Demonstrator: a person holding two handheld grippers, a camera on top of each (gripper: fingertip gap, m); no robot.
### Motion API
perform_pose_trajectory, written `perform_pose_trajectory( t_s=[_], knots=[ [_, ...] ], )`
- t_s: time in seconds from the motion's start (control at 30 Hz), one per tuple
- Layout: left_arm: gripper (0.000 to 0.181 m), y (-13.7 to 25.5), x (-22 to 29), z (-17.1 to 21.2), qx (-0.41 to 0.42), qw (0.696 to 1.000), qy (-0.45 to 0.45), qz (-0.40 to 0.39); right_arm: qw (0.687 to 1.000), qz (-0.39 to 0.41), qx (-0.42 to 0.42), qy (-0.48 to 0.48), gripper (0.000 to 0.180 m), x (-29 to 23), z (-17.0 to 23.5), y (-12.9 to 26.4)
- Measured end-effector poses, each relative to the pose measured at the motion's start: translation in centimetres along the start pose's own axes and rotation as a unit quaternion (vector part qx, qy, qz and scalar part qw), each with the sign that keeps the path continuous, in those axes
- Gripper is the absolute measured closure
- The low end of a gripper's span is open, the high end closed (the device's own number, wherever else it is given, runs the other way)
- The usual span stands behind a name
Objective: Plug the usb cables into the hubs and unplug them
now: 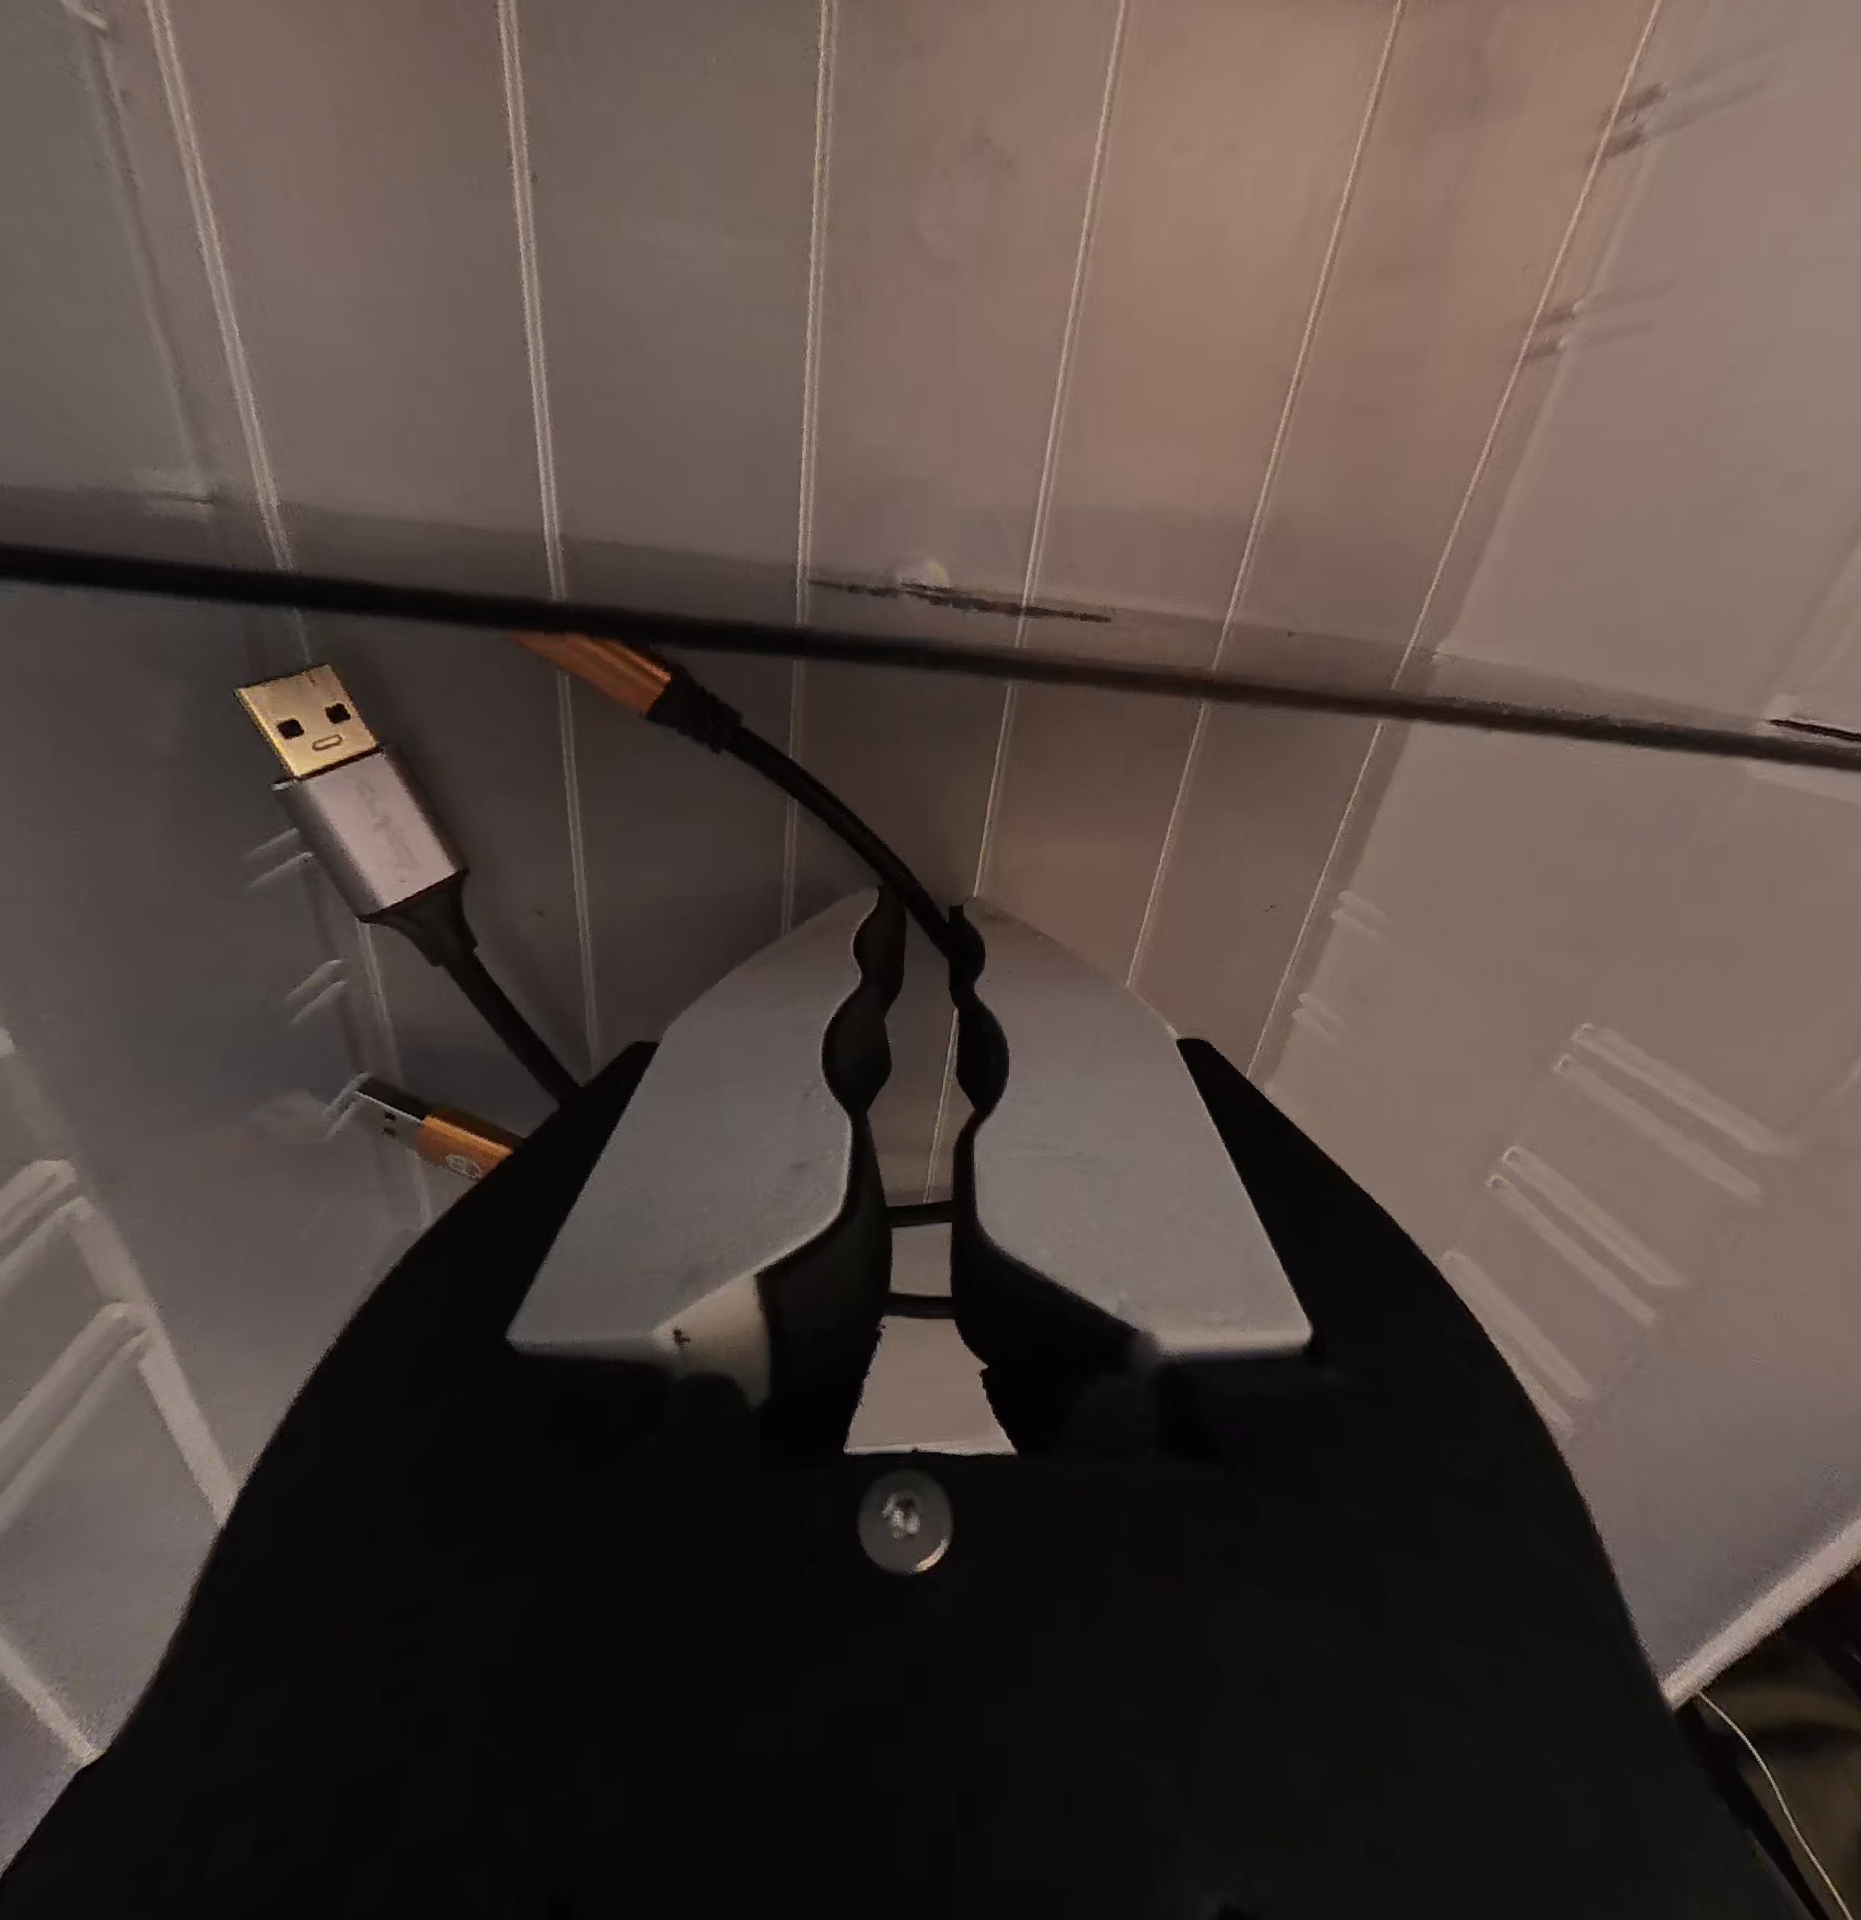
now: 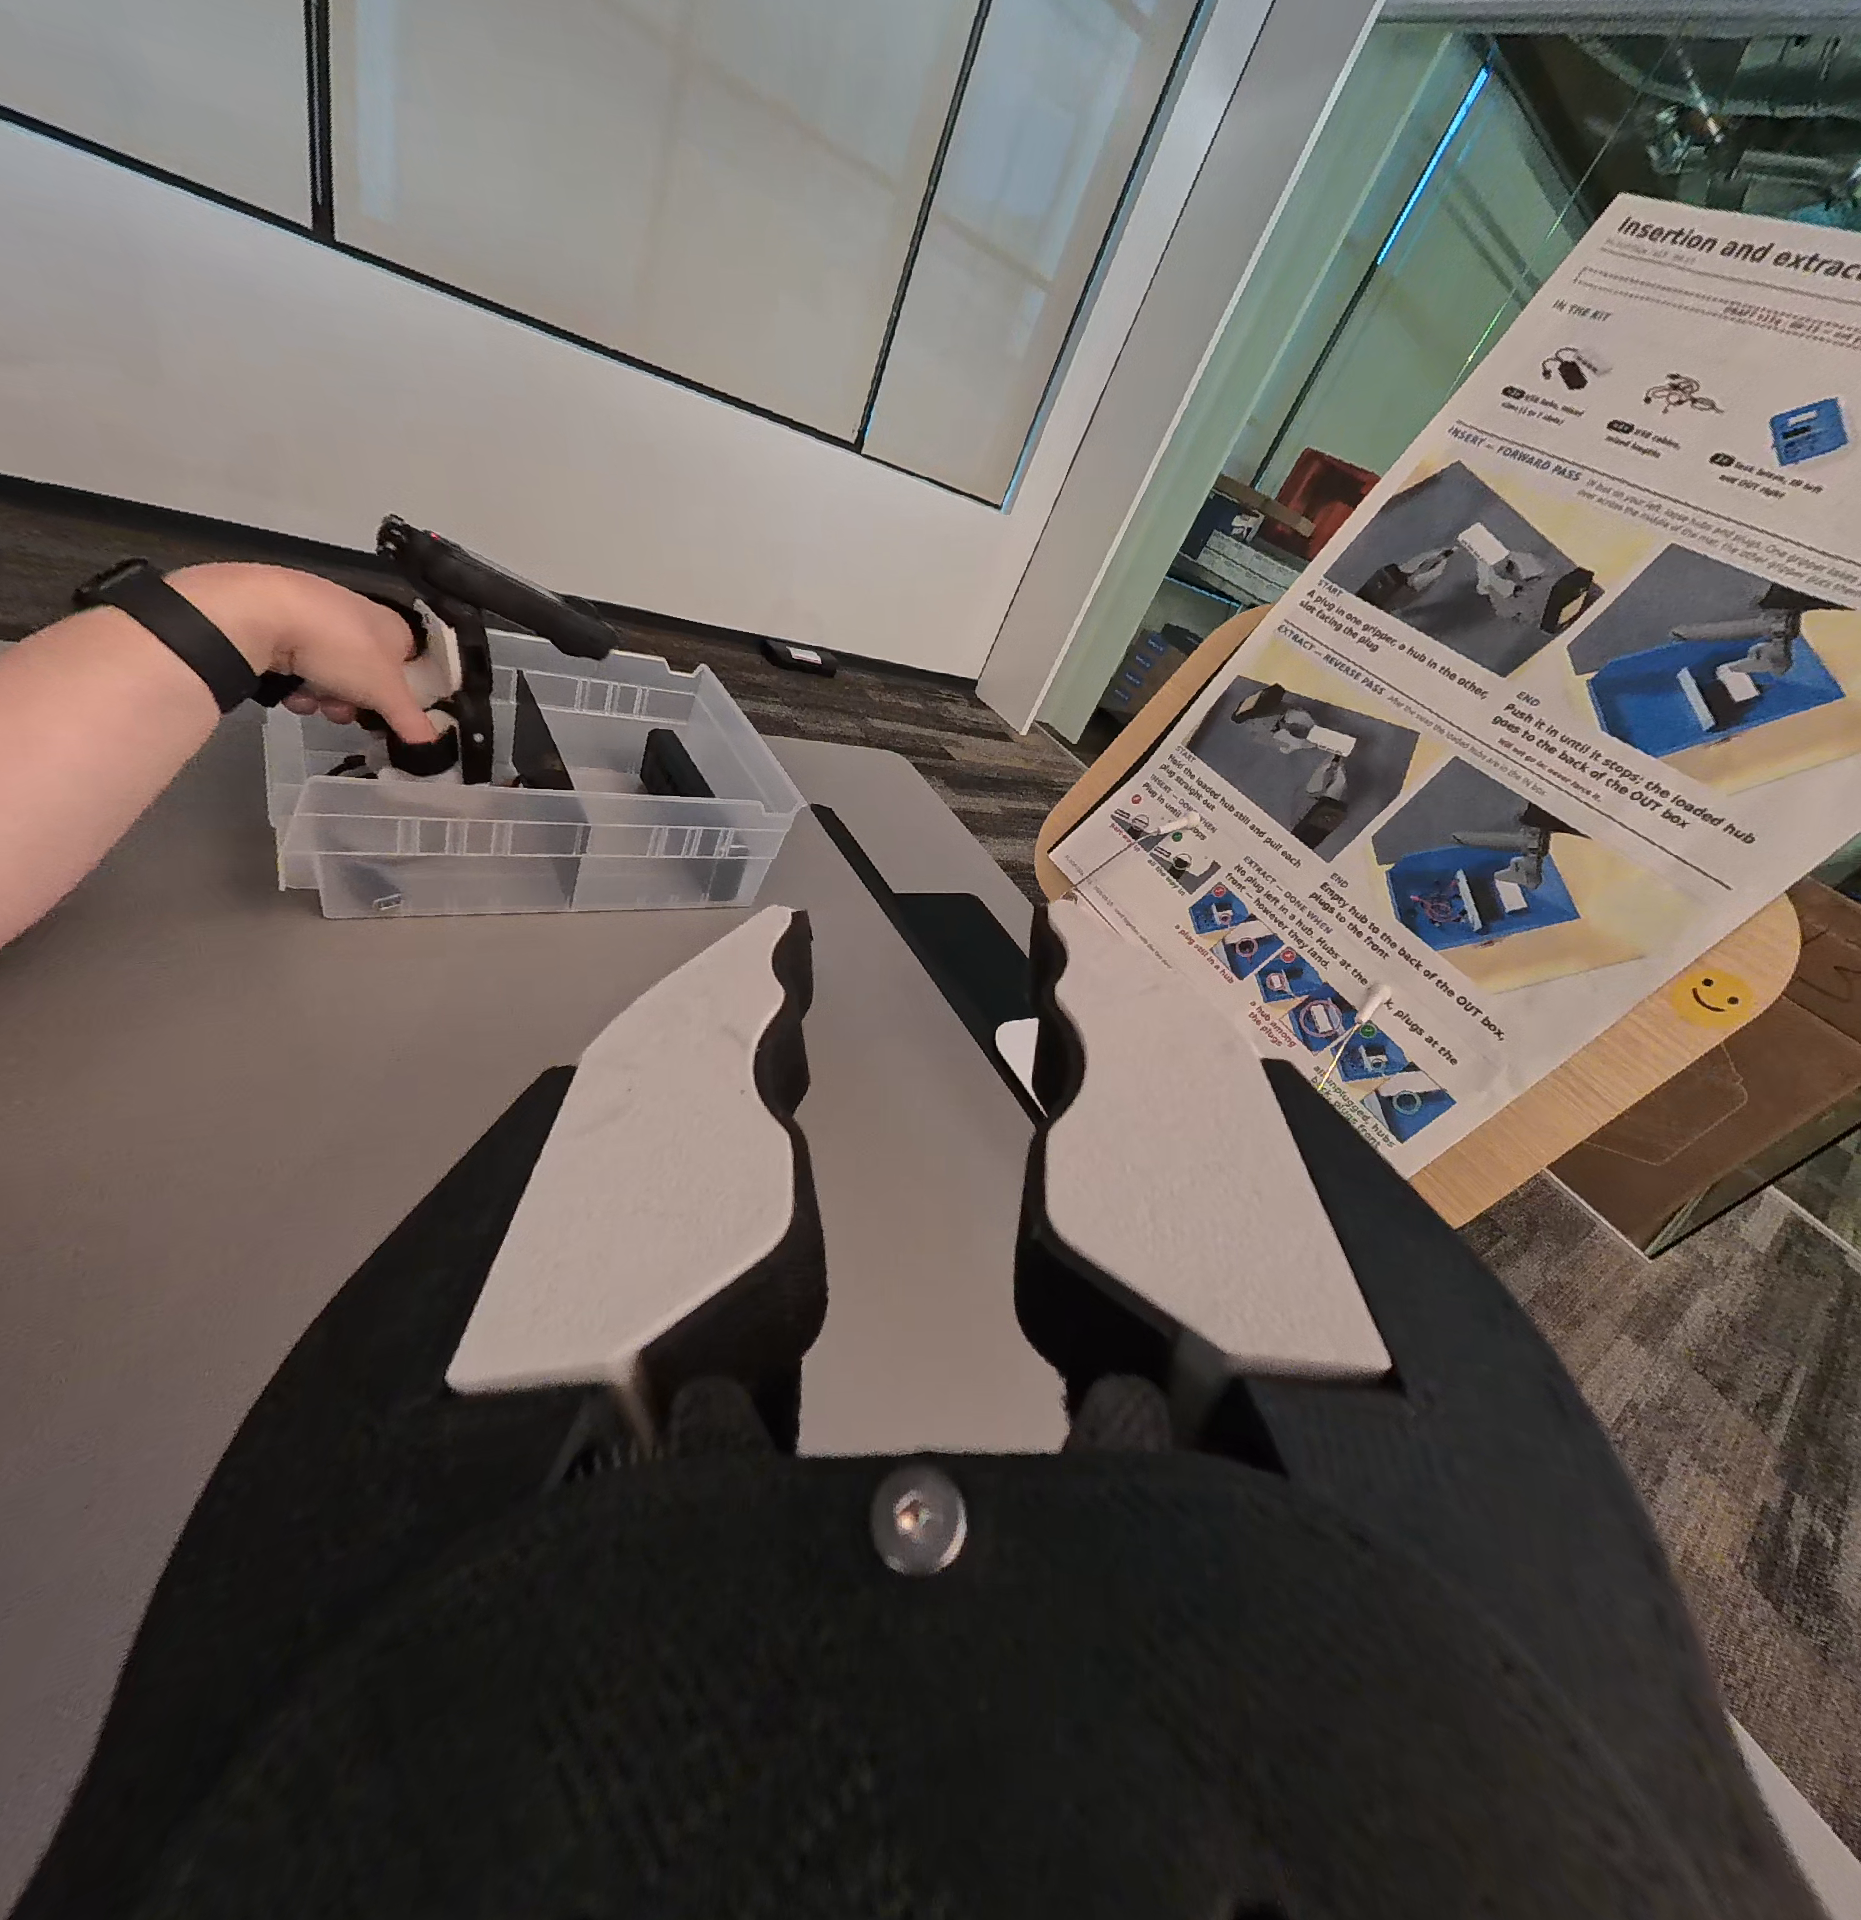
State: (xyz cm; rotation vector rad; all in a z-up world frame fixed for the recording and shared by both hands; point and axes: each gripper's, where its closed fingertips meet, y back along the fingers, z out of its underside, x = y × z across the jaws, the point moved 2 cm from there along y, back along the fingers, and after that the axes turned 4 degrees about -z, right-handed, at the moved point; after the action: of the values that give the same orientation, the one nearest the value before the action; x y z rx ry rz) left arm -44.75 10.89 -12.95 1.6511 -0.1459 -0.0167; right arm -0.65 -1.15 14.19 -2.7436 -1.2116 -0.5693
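In the left wrist view my left gripper (image 1: 924,920) is down inside a clear plastic bin. Its jaws are closed to a narrow gap on a thin black cable (image 1: 853,821) that runs to an orange USB plug (image 1: 604,665). A silver USB plug (image 1: 354,821) with a gold tip and a second orange plug (image 1: 438,1127) lie to the left on the bin floor. My right gripper (image 2: 921,925) is open and empty above the grey table (image 2: 282,1091). A black hub (image 2: 677,764) stands in the bin (image 2: 614,862).
A black divider edge (image 1: 1009,634) crosses the bin just beyond the orange plug. A person's hand (image 2: 323,655) holds the left gripper in the bin. A black flat piece (image 2: 947,935) lies ahead of the right gripper. A printed instruction sheet (image 2: 1528,675) leans at the right. There is about 55 centimetres between the tips of the two grippers. About 8 centimetres separates my left fingertips from the silver USB plug (image 1: 354,821).
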Motion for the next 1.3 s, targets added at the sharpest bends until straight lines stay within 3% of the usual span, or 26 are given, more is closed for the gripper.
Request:
perform_pose_trajectory(
  t_s=[0.2, 0.5, 0.63, 0.9, 1.1, 1.3],
  knots=[
    [0.175, 2.4, 0.9, -0.2, 0.043, 0.999, -0.007, 0.025, 1.000, 0.000, -0.005, 0.001, 0.140, 0.0, 0.3, -0.3],
    [0.178, 11.4, 2.6, 0.4, 0.209, 0.977, -0.032, 0.020, 1.000, -0.003, -0.012, 0.007, 0.140, -0.2, 0.5, -0.6],
    [0.178, 15.6, 4.4, 0.9, 0.297, 0.953, -0.059, 0.025, 1.000, -0.004, -0.012, 0.008, 0.140, -0.3, 0.5, -0.6],
    [0.178, 23.0, 12.6, 2.4, 0.447, 0.871, -0.178, 0.101, 1.000, -0.003, -0.014, 0.016, 0.140, -0.6, 0.5, -0.8],
    [0.178, 24.4, 21.5, 3.5, 0.467, 0.815, -0.309, 0.153, 0.999, 0.005, -0.020, 0.026, 0.139, -0.4, 0.7, -0.7],
    [0.179, 19.5, 30.6, 4.4, 0.363, 0.800, -0.437, 0.194, 0.998, 0.043, -0.028, 0.037, 0.139, 1.1, 0.7, 1.2]
  ],
)
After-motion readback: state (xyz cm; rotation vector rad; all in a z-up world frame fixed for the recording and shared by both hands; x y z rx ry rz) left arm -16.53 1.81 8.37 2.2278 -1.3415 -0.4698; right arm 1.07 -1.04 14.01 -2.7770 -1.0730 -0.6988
